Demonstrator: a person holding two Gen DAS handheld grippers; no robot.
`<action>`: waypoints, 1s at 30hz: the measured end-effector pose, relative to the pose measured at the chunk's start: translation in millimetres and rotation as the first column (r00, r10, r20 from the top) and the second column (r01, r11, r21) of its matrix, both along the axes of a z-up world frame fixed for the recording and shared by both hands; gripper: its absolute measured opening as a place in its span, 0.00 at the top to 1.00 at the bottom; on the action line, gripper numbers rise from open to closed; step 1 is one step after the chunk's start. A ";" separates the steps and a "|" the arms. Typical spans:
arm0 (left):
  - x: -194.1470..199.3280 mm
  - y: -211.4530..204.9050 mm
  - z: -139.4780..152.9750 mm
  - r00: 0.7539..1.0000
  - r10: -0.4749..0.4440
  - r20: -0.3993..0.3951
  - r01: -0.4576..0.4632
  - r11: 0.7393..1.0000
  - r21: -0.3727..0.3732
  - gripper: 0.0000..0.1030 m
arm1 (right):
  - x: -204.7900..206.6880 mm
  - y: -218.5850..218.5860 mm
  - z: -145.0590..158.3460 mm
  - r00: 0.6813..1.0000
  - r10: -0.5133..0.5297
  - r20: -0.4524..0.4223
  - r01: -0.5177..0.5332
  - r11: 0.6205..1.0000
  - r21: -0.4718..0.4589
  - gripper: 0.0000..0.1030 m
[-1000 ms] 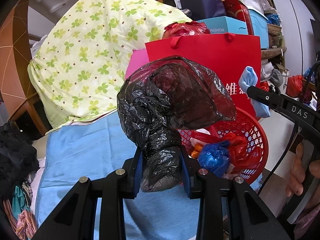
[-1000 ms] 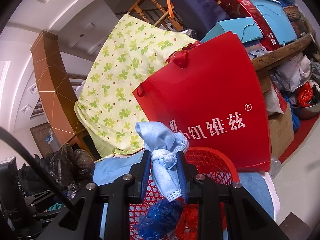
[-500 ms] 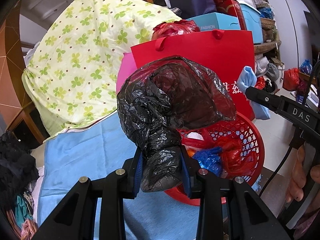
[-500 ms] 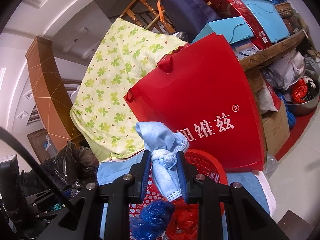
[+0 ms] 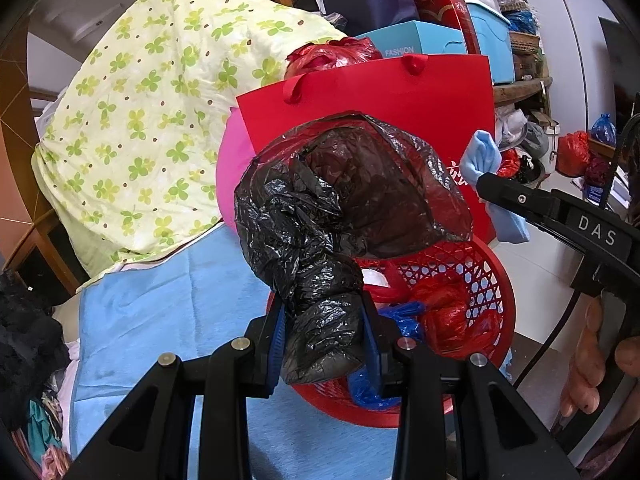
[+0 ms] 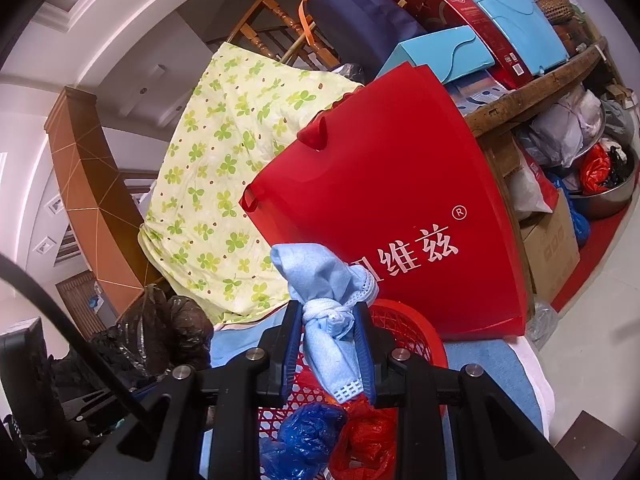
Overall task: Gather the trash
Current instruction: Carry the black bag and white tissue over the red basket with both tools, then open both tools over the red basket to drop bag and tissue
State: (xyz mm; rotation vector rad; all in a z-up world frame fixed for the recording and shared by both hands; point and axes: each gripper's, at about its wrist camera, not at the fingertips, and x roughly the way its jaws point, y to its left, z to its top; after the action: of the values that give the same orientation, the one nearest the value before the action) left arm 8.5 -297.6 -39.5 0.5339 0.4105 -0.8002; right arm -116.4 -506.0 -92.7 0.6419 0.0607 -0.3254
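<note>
I work above the red basket [image 5: 486, 276], which sits on a blue cloth [image 5: 160, 304] and already holds blue and red bagged trash. In the left wrist view its open mouth lies at 4 o'clock from my left gripper [image 5: 323, 340], directly beyond and below the fingertips. That gripper is clamped on the neck of a crumpled black plastic bag [image 5: 340, 216], whose long axis runs up from the jaws toward 12 o'clock. In the right wrist view my right gripper [image 6: 329, 344] is closed tight on a knotted light-blue face mask [image 6: 324, 304], hanging from 12 toward 6 o'clock, with the basket rim [image 6: 404, 316] just past the tips. I judge the right load nearer to the basket centre, so it would drop in more readily.
</note>
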 end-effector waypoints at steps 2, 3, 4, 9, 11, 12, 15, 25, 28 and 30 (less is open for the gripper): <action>1.0 -1.3 -1.4 1.000 -0.004 -0.007 0.004 1.000 0.002 0.65 | 0.0 -0.2 -0.1 1.000 0.000 0.001 0.000 1.000 0.001 0.73; 1.1 -2.0 -1.9 1.000 -0.007 -0.010 0.007 1.000 0.002 0.65 | 0.1 -0.2 -0.2 1.000 0.000 0.001 0.000 1.000 0.001 0.73; 1.9 -2.3 -2.5 1.000 -0.010 -0.013 0.010 1.000 0.002 0.65 | 0.2 -0.4 -0.2 1.000 -0.001 0.000 0.001 1.000 0.002 0.73; 13.0 -2.8 -3.9 0.998 -0.037 -0.047 0.036 0.999 -0.013 0.65 | 3.8 -0.4 -0.4 1.000 -0.009 -0.003 0.009 1.000 0.012 0.73; 20.7 -2.8 -4.4 0.996 -0.052 -0.077 0.050 0.998 -0.033 0.65 | 4.9 -1.7 -0.9 1.000 -0.012 -0.001 0.012 1.000 0.024 0.73; 25.1 -2.6 -4.4 0.994 -0.060 -0.093 0.056 0.997 -0.043 0.65 | 5.4 -2.2 -1.1 1.000 -0.013 0.002 0.013 0.999 0.030 0.73; 39.3 -3.5 -5.8 0.985 -0.097 -0.140 0.088 0.994 -0.069 0.65 | 8.5 -5.1 -2.5 1.000 -0.012 0.007 0.012 0.999 0.052 0.73; 71.9 -11.3 -15.6 0.968 -0.153 -0.199 0.136 0.986 -0.099 0.34 | 41.2 -17.3 -14.8 0.998 0.012 -0.056 -0.004 0.990 0.142 0.57; 76.0 -4.4 -17.3 0.969 -0.139 -0.203 0.122 0.988 -0.096 0.33 | 48.7 -20.2 -22.3 0.998 0.013 -0.069 -0.001 0.984 0.179 0.31; 75.7 2.2 -17.8 0.973 -0.119 -0.198 0.104 0.991 -0.081 0.33 | 48.6 -18.6 -22.2 0.997 0.006 -0.076 0.006 0.987 0.160 0.31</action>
State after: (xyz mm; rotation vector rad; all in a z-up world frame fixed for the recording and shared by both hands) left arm 84.2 -295.3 -57.3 0.4133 0.5415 -0.9787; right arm -67.8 -524.6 -114.9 0.7884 0.1616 -0.3474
